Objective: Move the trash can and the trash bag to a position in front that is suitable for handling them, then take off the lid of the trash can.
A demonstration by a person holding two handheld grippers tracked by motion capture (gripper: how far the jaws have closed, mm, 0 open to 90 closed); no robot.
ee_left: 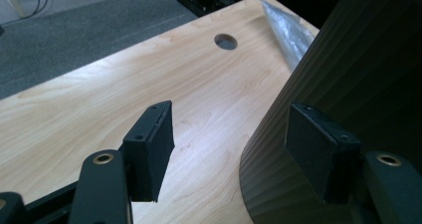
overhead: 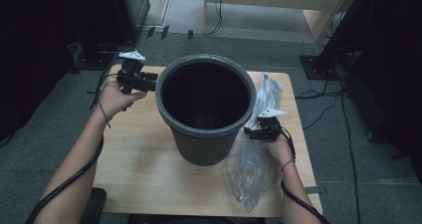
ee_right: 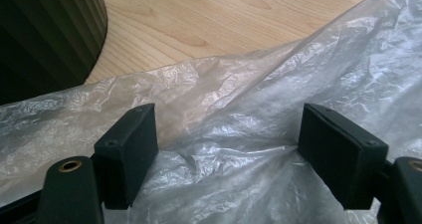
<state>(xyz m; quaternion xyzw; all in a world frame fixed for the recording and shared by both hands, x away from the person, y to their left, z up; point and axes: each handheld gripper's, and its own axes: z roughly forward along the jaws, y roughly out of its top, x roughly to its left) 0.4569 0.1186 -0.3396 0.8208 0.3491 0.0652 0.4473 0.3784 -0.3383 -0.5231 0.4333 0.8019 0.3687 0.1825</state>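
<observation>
Hovering with jaws apart and empty, your right gripper (ee_right: 226,154) sits over the clear plastic bag (ee_right: 259,109). Your left gripper (ee_left: 229,154), also open, flanks the ribbed bin (overhead: 205,109) at its nine o'clock rim.

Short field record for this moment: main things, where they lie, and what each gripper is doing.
bin: dark grey ribbed bin, upright at the middle of the wooden table, dark inside
bag: clear plastic bag, crumpled flat on the table to the right of the bin
left gripper: left gripper open, beside the bin's wall near its rim, nothing between the pads
right gripper: right gripper open over the bag, pads not pressing it
</observation>
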